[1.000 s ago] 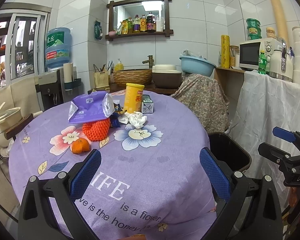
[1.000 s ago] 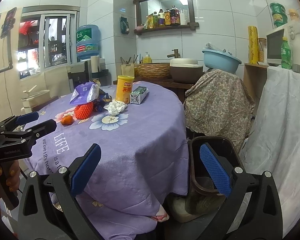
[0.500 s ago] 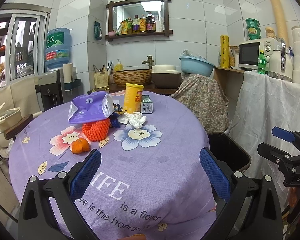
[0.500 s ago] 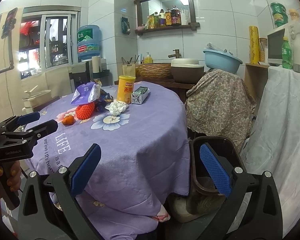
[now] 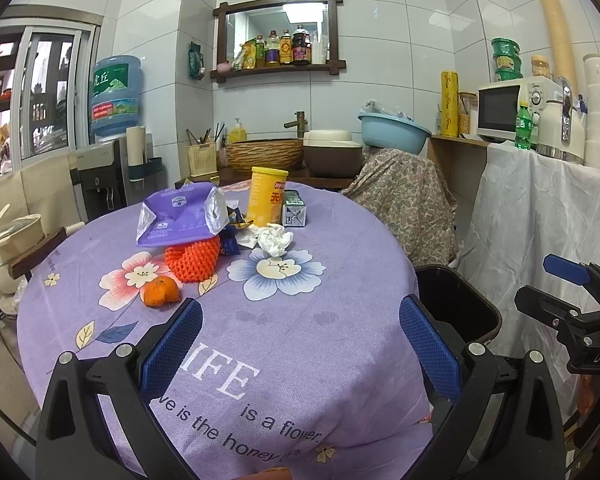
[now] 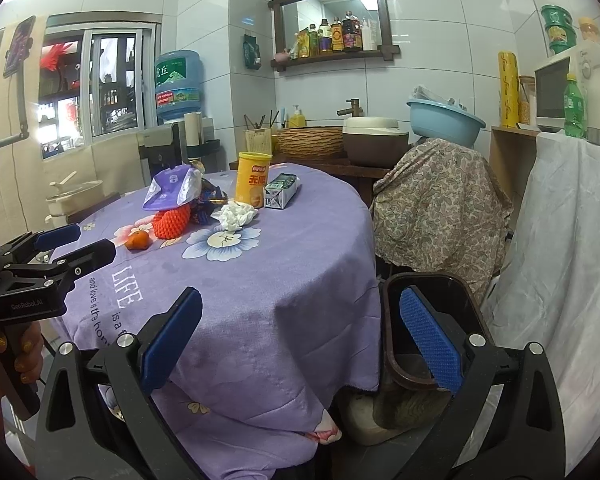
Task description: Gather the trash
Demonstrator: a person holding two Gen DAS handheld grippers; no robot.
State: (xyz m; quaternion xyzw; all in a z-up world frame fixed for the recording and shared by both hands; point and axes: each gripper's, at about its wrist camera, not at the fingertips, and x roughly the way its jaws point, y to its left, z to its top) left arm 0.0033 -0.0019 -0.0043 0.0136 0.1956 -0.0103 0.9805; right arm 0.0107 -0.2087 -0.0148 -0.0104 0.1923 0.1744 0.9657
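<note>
Trash lies at the far side of a round table with a purple flowered cloth [image 5: 284, 344]: a purple foil bag [image 5: 180, 216], an orange foam net [image 5: 194, 258], an orange peel [image 5: 161, 291], a crumpled white tissue [image 5: 274, 239], a yellow snack can [image 5: 266, 196] and a small green carton [image 5: 294, 210]. A dark bin [image 5: 456, 304] stands by the table's right edge; it also shows in the right wrist view [image 6: 432, 320]. My left gripper [image 5: 300, 344] is open and empty over the near cloth. My right gripper [image 6: 300, 340] is open and empty, low between table edge and bin.
A cloth-covered chair [image 5: 404, 196] stands behind the table. A white-draped counter [image 5: 540, 216] with a microwave [image 5: 508, 108] is at the right. A sink counter with a basket [image 5: 264, 154] and a water dispenser [image 5: 112, 152] are at the back.
The right wrist view has shifted slightly, with the table contents drifting a little rightward. The left gripper has held almost still. Both stay open.
</note>
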